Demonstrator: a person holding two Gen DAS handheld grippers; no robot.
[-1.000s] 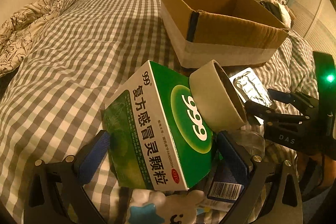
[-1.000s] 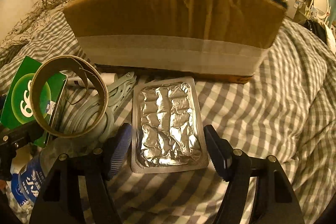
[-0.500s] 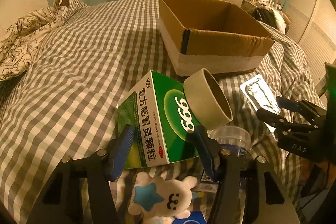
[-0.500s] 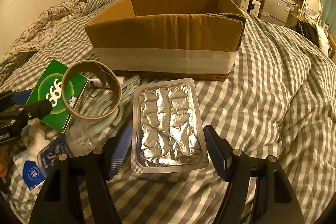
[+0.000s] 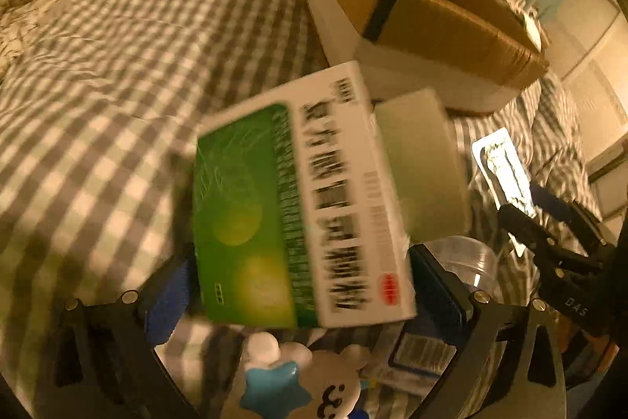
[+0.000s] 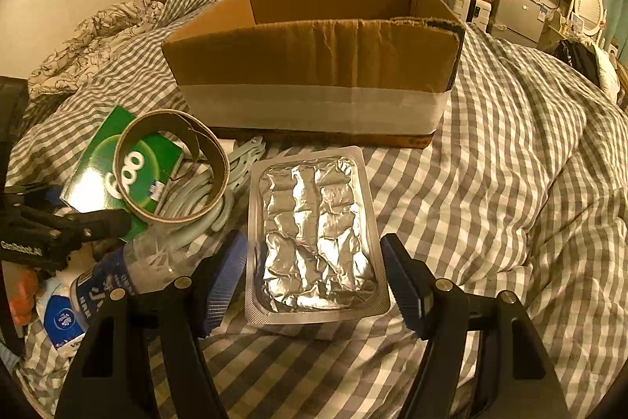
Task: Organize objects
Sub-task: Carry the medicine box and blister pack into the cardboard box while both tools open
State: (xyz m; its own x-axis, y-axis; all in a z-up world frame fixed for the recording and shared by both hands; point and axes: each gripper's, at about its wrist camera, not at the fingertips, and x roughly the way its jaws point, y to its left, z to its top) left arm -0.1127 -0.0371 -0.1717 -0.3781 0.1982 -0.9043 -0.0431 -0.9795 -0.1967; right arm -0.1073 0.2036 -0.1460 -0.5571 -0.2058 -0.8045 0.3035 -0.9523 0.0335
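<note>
Now that the left tongs (image 5: 298, 285) have closed on the green medicine box (image 5: 302, 207) and tipped it off the bed (image 6: 510, 152), the cardboard box (image 6: 314, 65) looks next, while the right tongs (image 6: 314, 277) wait open around the foil pill pack (image 6: 314, 238).

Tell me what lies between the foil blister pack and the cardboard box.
In the right wrist view, only a bare strip of checked bedspread separates the blister pack from the cardboard box.

Both wrist views look low across the bed toward the cardboard box (image 5: 424, 22) (image 6: 314, 65) (shared), the left closer in.
</note>
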